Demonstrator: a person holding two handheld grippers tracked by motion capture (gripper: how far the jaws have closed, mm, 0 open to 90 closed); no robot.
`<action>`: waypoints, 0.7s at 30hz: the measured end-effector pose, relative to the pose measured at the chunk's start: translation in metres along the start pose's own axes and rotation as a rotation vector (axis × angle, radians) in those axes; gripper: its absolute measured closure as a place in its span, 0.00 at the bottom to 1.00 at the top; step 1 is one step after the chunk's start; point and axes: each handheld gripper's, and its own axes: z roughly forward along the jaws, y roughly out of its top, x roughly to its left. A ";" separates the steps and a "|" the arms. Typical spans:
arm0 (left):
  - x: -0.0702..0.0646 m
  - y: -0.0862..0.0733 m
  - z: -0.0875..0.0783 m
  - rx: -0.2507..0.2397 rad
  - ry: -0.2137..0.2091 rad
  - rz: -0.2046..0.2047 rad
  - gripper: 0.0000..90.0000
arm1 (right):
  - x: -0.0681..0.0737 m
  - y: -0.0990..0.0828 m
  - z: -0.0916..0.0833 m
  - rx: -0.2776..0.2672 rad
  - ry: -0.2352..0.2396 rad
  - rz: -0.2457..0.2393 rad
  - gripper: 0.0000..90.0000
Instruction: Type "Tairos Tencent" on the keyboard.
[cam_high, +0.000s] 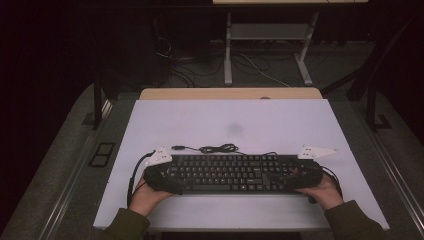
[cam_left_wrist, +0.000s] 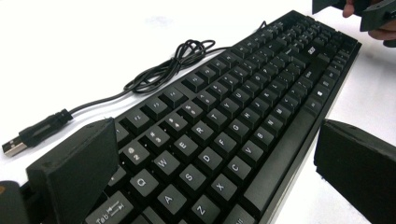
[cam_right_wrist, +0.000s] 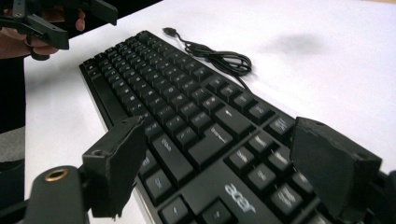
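A black keyboard (cam_high: 230, 173) marked "acer" lies near on the white desk (cam_high: 280, 125). The left gripper (cam_left_wrist: 210, 154) and right gripper (cam_right_wrist: 219, 163) straddle its ends, jaws released, level.

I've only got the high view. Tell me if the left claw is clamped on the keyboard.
Observer: No. The left claw is open, its jaws astride the Tab end of the keyboard without pinching it.
Operator: Now report the right claw.
Observer: The right claw is open too, with one jaw on either side of the number-pad end.
Operator: Check the plug.
Observer: The plug is a flat metal USB one, lying loose on the table.
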 end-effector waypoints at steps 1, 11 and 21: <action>-0.001 -0.001 -0.001 -0.002 -0.001 0.001 0.00 | 0.000 -0.002 -0.002 0.002 -0.002 0.001 0.20; 0.002 -0.008 -0.006 -0.022 -0.006 -0.001 0.00 | -0.009 -0.019 -0.021 -0.012 -0.027 0.024 0.19; 0.003 -0.011 -0.006 -0.021 -0.003 0.000 0.00 | -0.013 -0.030 -0.033 -0.015 -0.050 0.052 0.19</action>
